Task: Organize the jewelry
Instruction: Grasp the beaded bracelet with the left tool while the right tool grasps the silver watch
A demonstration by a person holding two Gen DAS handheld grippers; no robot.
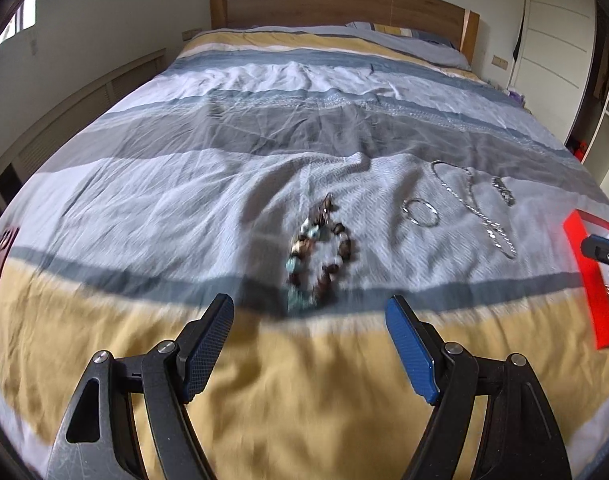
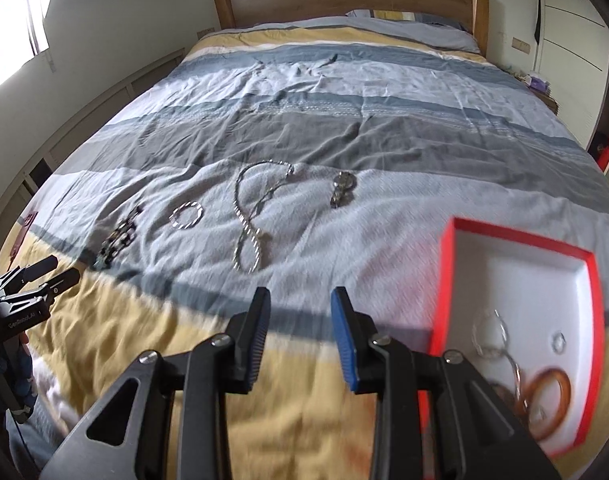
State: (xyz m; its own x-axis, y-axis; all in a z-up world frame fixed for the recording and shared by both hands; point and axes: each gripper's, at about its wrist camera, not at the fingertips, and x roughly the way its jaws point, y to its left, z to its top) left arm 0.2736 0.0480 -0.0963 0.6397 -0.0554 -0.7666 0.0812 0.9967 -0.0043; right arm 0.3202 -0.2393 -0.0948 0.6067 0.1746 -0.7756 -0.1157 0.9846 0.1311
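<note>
A brown and turquoise beaded bracelet [image 1: 320, 256] lies on the striped bedcover just ahead of my left gripper [image 1: 310, 304], whose jaws stand wide open and hold nothing. To its right lie a silver hoop bracelet [image 1: 420, 212], a long silver chain [image 1: 476, 208] and a small silver piece [image 1: 504, 192]. In the right wrist view, my right gripper [image 2: 301, 294] hovers open and empty over the cover, below the chain [image 2: 252, 216]. A red box [image 2: 516, 240] with a white inside sits to its right. It holds an amber ring [image 2: 548, 396], a thin silver hoop [image 2: 492, 332] and a small ring [image 2: 558, 342].
The bed has a wooden headboard [image 1: 344, 4] and a pillow [image 1: 416, 40] at the far end. A dark red object [image 1: 0, 248] lies at the bed's left edge. White cupboards [image 1: 556, 32] stand to the right. The left gripper [image 2: 62, 268] shows at the left of the right wrist view.
</note>
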